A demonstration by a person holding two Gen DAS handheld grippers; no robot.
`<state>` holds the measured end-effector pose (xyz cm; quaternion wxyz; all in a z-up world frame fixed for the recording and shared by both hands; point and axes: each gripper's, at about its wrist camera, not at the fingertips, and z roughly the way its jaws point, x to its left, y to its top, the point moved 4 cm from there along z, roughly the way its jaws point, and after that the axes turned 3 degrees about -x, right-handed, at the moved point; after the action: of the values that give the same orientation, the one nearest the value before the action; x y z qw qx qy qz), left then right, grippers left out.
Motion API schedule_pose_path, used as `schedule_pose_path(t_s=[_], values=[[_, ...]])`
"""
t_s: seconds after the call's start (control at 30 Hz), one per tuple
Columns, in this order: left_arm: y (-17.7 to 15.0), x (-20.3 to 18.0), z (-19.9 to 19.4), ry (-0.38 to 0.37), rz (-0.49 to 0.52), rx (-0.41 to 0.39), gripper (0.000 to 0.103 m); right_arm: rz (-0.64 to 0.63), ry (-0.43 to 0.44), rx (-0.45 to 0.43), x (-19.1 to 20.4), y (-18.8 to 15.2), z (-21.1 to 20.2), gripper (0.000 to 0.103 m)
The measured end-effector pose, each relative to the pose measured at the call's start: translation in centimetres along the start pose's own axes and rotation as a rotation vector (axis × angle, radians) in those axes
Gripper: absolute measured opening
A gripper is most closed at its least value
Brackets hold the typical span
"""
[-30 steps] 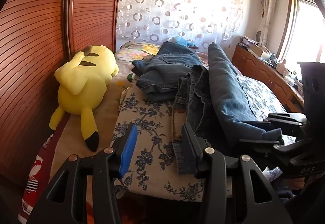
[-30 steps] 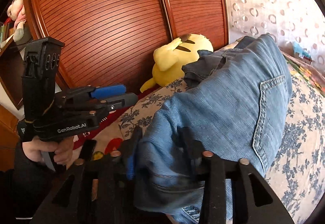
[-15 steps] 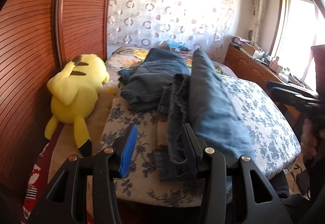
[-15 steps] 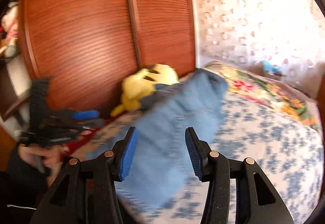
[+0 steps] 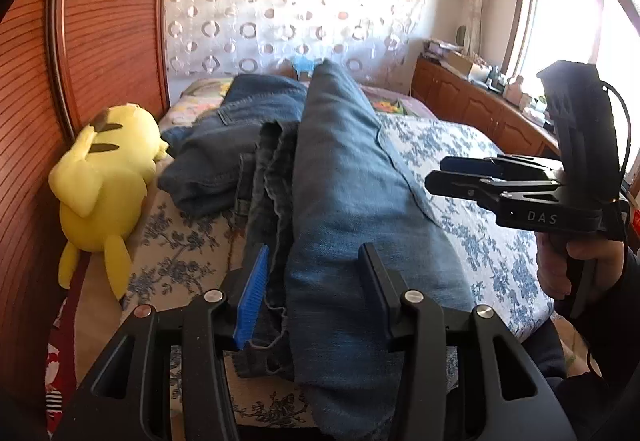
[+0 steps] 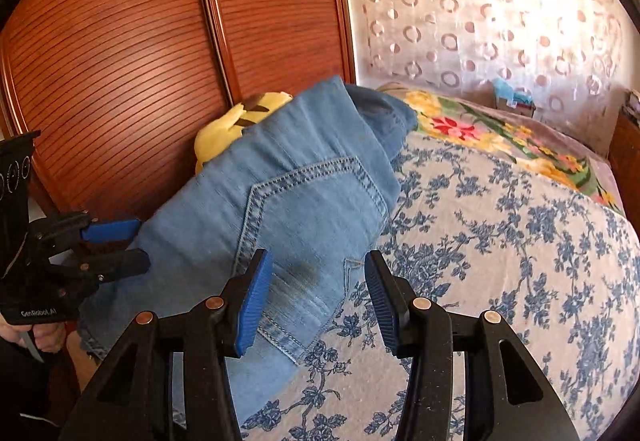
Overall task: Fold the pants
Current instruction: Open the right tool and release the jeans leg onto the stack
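Observation:
A pair of light blue jeans lies folded lengthwise on the bed, its near end hanging over the front edge. My left gripper is open at that near end, with the cloth showing between its fingers but not pinched. In the right wrist view the jeans show a back pocket. My right gripper is open just above their right edge and holds nothing. From the side, the right gripper hovers to the right of the jeans. The left gripper sits at their left side.
A heap of darker jeans lies behind and to the left. A yellow plush toy leans by the wooden wardrobe. The flowered bedcover spreads to the right. A low wooden cabinet runs under the window.
My right gripper has let go of the light jeans and drawn back to their right; they now lie flat on the bed. My left gripper has shifted right, over their near end.

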<state>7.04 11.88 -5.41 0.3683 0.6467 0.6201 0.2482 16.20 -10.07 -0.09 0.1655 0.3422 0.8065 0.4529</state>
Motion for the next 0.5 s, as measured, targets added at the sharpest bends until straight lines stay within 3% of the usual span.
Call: schedule_pose_path(t_s=[0.2,0.4,0.5], values=[[-0.5,0.0,0.7,-0.018,-0.009,0.02,0.046,0.007,0.0,0.016,0.0,-0.6,0.7,0.05],[-0.8,-0.8,0.5,-0.057,0.018,0.034,0.014,0.014,-0.006,0.015,-0.6,-0.7,1.0,0.05],[-0.8,-1.0,-0.1,-0.061,0.031,0.014,0.009,0.016,-0.008,0.014,-0.8,-0.8,1.1,0.05]])
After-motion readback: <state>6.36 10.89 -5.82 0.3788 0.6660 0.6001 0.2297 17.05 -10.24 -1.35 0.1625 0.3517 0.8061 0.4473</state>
